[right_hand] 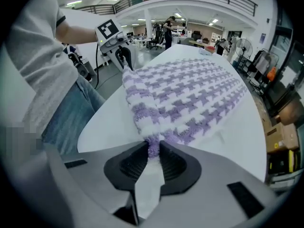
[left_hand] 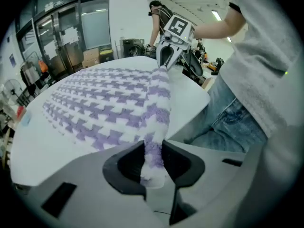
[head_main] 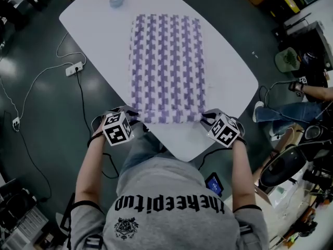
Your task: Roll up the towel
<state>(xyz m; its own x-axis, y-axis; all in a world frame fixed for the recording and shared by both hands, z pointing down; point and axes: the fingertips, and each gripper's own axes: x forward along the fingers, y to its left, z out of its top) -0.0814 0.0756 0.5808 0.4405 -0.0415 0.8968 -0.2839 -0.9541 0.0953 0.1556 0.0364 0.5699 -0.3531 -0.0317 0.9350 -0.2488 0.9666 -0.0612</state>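
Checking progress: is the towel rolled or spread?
Spread: towel lies flat on table, near edge pinched by left gripper and right gripper.

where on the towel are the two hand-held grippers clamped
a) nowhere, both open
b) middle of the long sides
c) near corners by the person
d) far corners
c: the left hand-held gripper and the right hand-held gripper each pinch a near corner of the towel.

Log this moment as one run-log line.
left gripper: shut on towel near corner | right gripper: shut on other near corner | rest flat on table
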